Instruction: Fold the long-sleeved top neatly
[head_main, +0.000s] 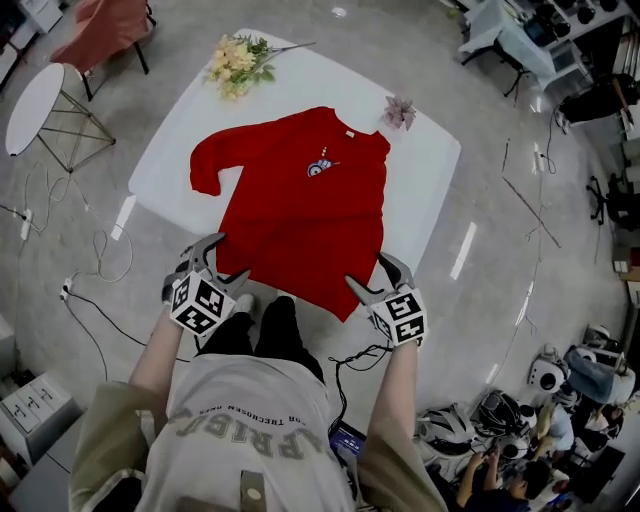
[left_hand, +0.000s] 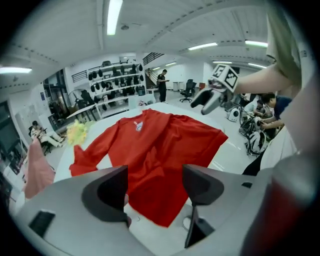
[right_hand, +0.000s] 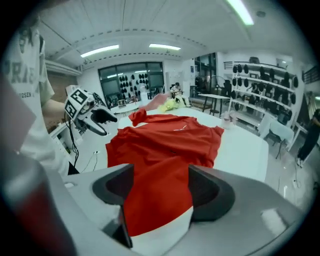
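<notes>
The red top (head_main: 300, 200) lies face up on a white table (head_main: 430, 170) in front of the person, collar at 12 o'clock and hem (head_main: 290, 285) at 6 o'clock, nearest the body. One sleeve (head_main: 205, 160) sticks out at about 10 o'clock, bent at the elbow. No sleeve shows on the opposite side, where the edge runs straight from shoulder to hem. A small light logo (head_main: 320, 167) sits on the chest.

The left gripper (head_main: 222, 262) is at the hem's 7 o'clock corner and the right gripper (head_main: 373, 275) at its 5 o'clock corner, both tilted down toward the cloth. In the left gripper view the jaws stand well apart. The red hem lies on the table in the gap between them, with neither pad pressing it. The right gripper view shows the same: jaws spread, the hem corner lying flat between them with bare white table just below it, and nothing pinched. Neither gripper holds anything.

The body of the top stretches away from both grippers toward 12 o'clock, slightly rumpled along its middle.

A bunch of yellow flowers (head_main: 235, 62) rests on the table at 11 o'clock from the top, clear of the sleeve. A small pink flower (head_main: 400, 112) lies at 1 o'clock, just beside the shoulder. Off the table at 10 o'clock stands a round white side table (head_main: 35, 105).
</notes>
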